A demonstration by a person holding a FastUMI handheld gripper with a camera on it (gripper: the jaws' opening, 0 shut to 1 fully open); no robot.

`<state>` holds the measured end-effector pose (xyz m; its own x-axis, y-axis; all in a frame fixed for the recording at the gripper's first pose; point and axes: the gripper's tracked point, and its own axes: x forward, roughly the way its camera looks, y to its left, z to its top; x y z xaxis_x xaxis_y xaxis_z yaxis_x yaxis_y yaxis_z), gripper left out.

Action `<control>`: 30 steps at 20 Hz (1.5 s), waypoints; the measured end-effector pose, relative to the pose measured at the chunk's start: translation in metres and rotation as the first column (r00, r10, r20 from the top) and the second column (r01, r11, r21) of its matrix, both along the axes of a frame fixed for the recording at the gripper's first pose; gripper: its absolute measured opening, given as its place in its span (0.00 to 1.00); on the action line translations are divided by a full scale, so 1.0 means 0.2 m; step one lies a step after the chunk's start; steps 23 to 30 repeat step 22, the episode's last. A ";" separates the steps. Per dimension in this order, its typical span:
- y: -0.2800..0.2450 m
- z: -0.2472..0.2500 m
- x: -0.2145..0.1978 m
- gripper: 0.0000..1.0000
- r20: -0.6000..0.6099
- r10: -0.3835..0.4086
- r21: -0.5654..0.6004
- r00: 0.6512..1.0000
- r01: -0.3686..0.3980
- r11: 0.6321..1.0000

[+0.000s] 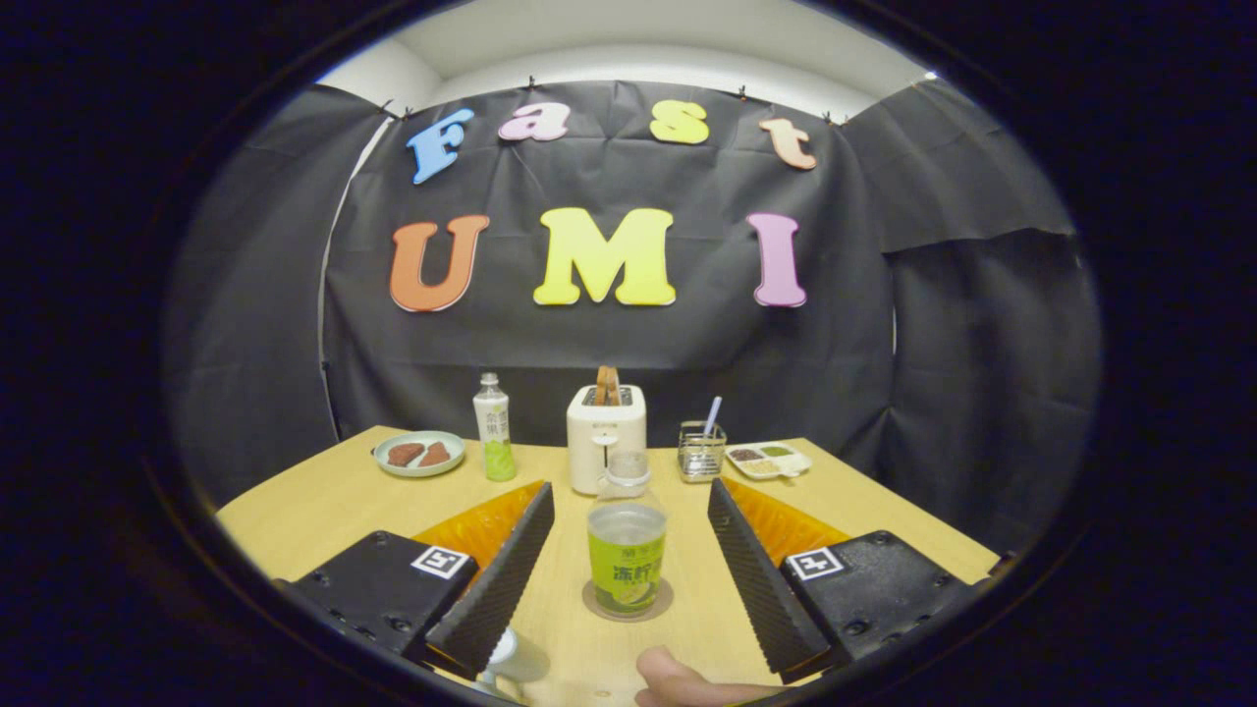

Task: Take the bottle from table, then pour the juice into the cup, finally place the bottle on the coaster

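- Gripper point(628, 530) jaws spread wide, touching nothing.
- Bottle point(627, 550) upright on the coaster point(589, 601), between the jaws, clear of both.
- Cup point(513, 660) low beside the left finger point(496, 579), partly hidden.
- Beyond the jaws: toaster point(606, 432), second bottle point(494, 428), plate point(419, 454), wire holder point(701, 452), snack tray point(768, 460).
- Fingertip of a person point(678, 679) on the table point(314, 501), behind the bottle.

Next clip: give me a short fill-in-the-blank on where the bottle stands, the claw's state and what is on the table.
1. The bottle with the green label stands on the ____.
2. The claw is ____, one finger on each side of that bottle without touching it.
3. Beyond the bottle stands a white ____ with bread in its slot.
4. The plate beside the second bottle holds ____ brown pieces.

Missing words: coaster; open; toaster; two
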<state>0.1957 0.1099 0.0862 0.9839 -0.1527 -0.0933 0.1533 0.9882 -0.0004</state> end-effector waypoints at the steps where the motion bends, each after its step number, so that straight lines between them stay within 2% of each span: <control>1: 0.00 0.02 -0.05 1.00 0.006 -0.003 0.006 1.000 0.003 1.000; 4: -0.11 0.03 -0.26 1.00 -0.039 -0.061 0.041 0.997 0.062 0.997; 6: -0.14 0.03 -0.41 1.00 -0.076 -0.049 0.033 0.996 0.052 0.998; 8: -0.20 0.06 -0.54 1.00 -0.063 -0.065 0.016 0.996 0.066 0.998; 11: -0.18 0.06 -0.76 1.00 -0.034 -0.030 -0.030 0.999 0.029 0.999; 15: -0.15 0.06 -1.03 1.00 -0.005 0.043 -0.009 0.999 -0.043 0.999; 19: -0.27 0.00 -1.26 1.00 0.007 0.022 0.022 1.000 -0.023 1.000; 22: -0.36 -0.06 -1.38 1.00 -0.011 0.011 0.032 1.000 -0.010 0.999; 30: -0.36 -0.06 -1.38 1.00 -0.011 0.011 0.032 1.000 -0.010 0.999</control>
